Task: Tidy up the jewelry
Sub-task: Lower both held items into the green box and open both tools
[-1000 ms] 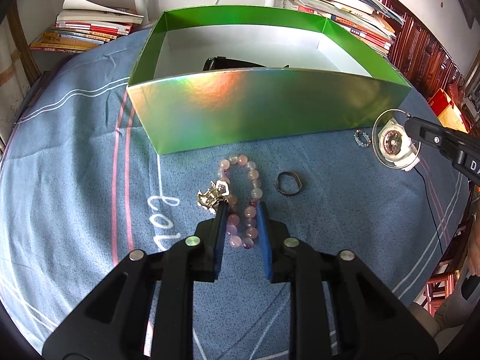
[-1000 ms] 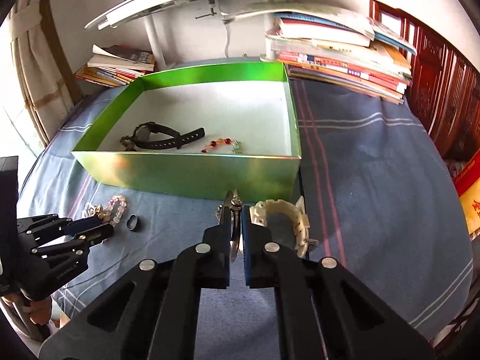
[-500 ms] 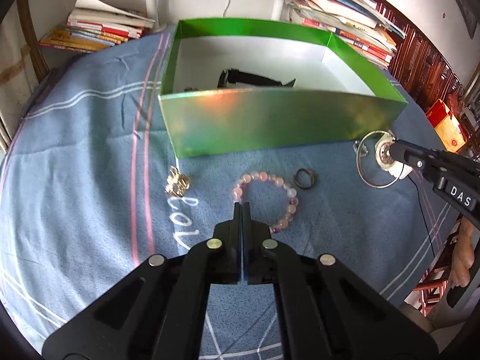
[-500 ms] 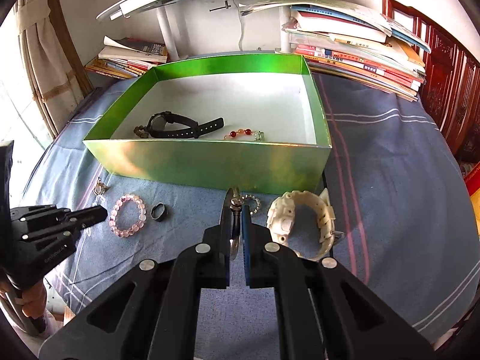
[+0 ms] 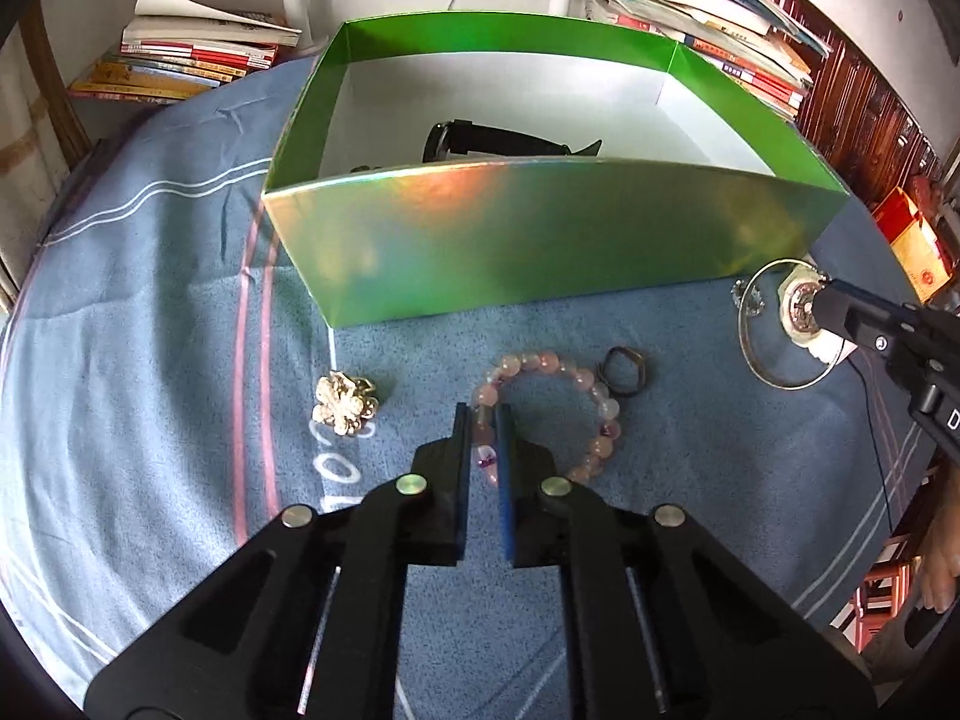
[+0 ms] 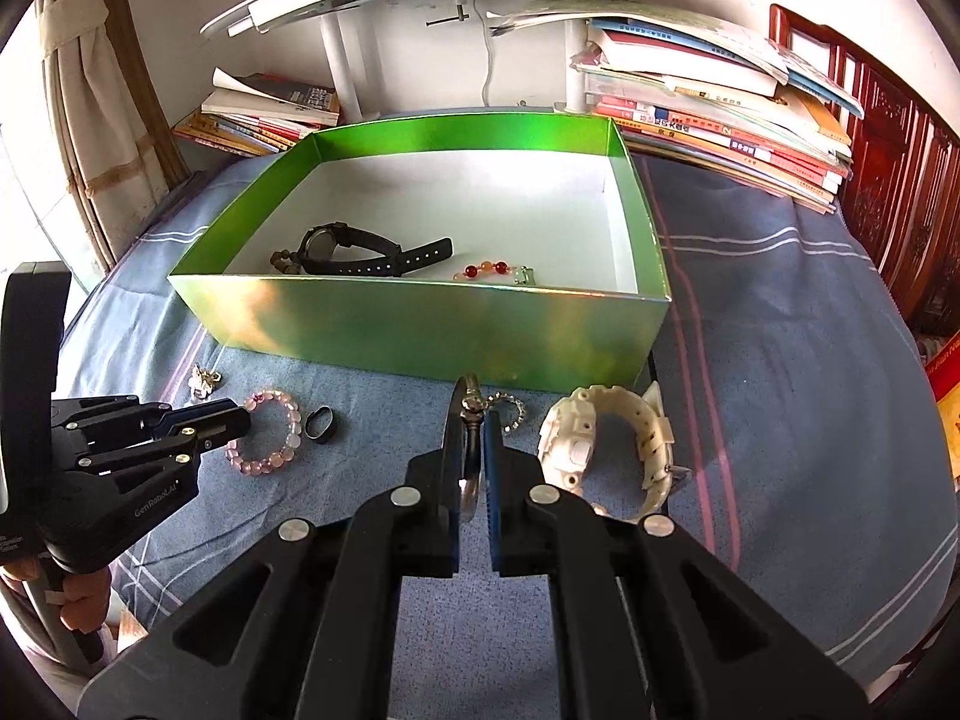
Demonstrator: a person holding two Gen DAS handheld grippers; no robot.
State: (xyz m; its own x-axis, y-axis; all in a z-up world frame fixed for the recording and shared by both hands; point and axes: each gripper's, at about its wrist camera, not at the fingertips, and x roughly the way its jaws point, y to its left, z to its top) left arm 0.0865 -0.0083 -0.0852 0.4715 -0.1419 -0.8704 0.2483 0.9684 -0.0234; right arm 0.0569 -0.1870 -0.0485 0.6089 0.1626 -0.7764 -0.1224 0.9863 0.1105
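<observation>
Left gripper reopened around pink bracelet; red beads show only rightward.

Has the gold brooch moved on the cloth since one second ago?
Yes. The gold brooch lay against the pink bead bracelet between the left gripper's fingers; now it lies apart, left of the bracelet, on the white lettering.

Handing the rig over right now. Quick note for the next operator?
Left gripper: jaws around the pink bead bracelet on the cloth, grip unconfirmed.
Right gripper: shut on the silver bangle, held upright in front of the green box.
In the box: black watch, red bead bracelet.
Left on the cloth: dark ring, gold brooch, white watch, small chain ring.
</observation>
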